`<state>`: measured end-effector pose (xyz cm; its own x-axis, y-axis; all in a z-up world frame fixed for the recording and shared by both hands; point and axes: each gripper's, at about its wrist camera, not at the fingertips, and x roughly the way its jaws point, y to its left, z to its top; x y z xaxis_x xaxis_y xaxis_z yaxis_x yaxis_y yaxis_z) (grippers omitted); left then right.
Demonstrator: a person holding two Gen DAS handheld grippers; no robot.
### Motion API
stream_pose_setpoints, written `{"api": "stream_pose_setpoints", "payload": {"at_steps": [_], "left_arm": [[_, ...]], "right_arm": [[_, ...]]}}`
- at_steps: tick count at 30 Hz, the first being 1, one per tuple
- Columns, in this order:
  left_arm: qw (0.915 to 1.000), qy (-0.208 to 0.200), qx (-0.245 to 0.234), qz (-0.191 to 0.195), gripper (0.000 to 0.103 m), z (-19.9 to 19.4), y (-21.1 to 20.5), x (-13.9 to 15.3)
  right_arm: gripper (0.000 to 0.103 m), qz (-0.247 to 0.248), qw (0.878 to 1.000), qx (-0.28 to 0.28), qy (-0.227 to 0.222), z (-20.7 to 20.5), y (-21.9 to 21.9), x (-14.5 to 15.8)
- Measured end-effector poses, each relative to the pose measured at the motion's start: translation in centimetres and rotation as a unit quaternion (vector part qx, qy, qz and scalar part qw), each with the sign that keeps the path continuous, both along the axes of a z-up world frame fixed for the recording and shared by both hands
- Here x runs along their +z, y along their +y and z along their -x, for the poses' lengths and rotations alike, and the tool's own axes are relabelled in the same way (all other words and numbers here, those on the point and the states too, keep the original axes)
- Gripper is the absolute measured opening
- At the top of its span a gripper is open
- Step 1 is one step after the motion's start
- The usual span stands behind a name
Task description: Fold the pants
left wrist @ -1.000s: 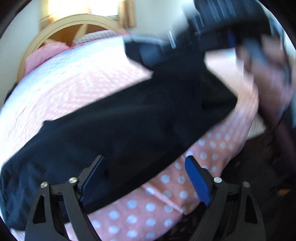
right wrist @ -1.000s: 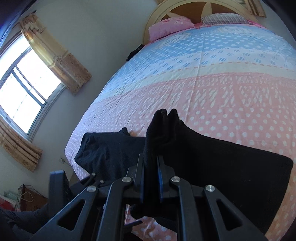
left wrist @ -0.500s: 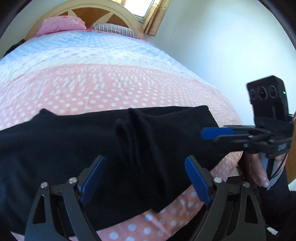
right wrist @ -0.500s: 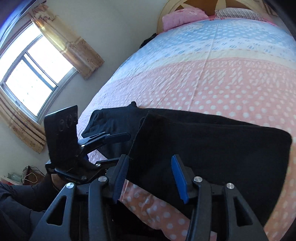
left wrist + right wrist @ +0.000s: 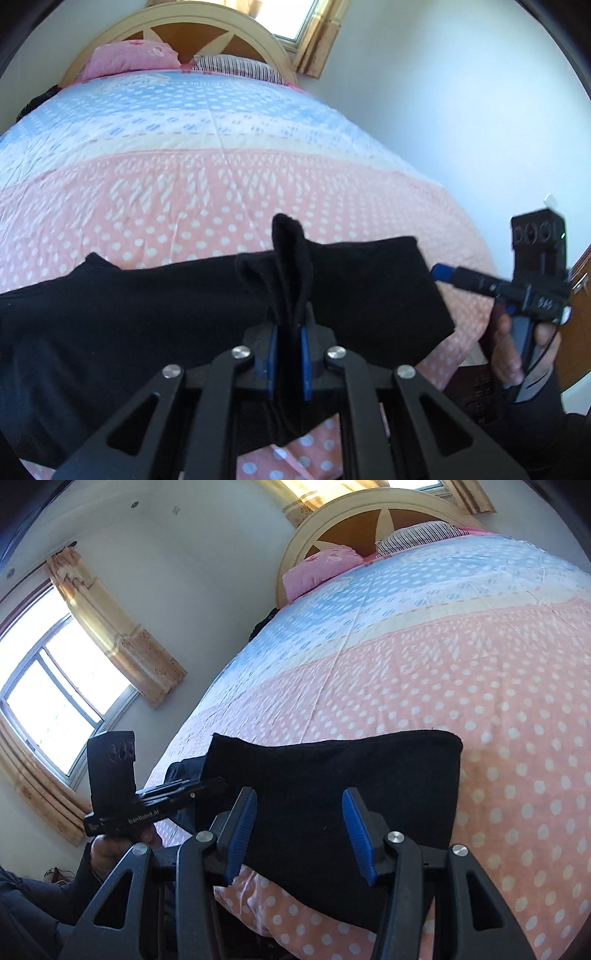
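Observation:
Black pants (image 5: 147, 314) lie folded across the near edge of the bed. My left gripper (image 5: 290, 325) is closing, and its blue pads pinch a bunched ridge of the black fabric (image 5: 291, 251) that stands up between them. In the right wrist view the folded end of the pants (image 5: 332, 768) lies flat under my right gripper (image 5: 301, 812), which is open with no cloth between its pads. The right gripper (image 5: 443, 273) shows at the right of the left wrist view, apart from the pants, held by a hand (image 5: 506, 354). The left gripper (image 5: 207, 786) shows at the pants' left end.
The bed cover (image 5: 184, 184) is pink with white dots near me and pale blue farther back. A pink pillow (image 5: 129, 59) and a striped pillow (image 5: 236, 66) lie against the round headboard (image 5: 207, 33). A curtained window (image 5: 55, 709) is on the left wall.
The left gripper went from wide open to shut on a ridge of the pants. The right gripper let go of its fold, opened and drew back to the pants' right end.

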<state>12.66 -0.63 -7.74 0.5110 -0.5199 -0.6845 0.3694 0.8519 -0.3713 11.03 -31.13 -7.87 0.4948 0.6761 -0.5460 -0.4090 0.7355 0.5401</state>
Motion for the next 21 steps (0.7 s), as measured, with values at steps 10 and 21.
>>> {"api": "stream_pose_setpoints", "payload": {"at_steps": [10,21], "left_arm": [[0.9947,0.003,0.027,-0.100,0.018,-0.6,0.4,-4.0],[0.9839,-0.061,0.059,-0.157,0.076,0.7,2.0,-2.6]], "right_arm": [[0.051,0.093,0.994,0.004,0.049,-0.4,2.6,-3.4],[0.051,0.107,0.993,0.046,0.009,1.0,5.4,-1.9]]}}
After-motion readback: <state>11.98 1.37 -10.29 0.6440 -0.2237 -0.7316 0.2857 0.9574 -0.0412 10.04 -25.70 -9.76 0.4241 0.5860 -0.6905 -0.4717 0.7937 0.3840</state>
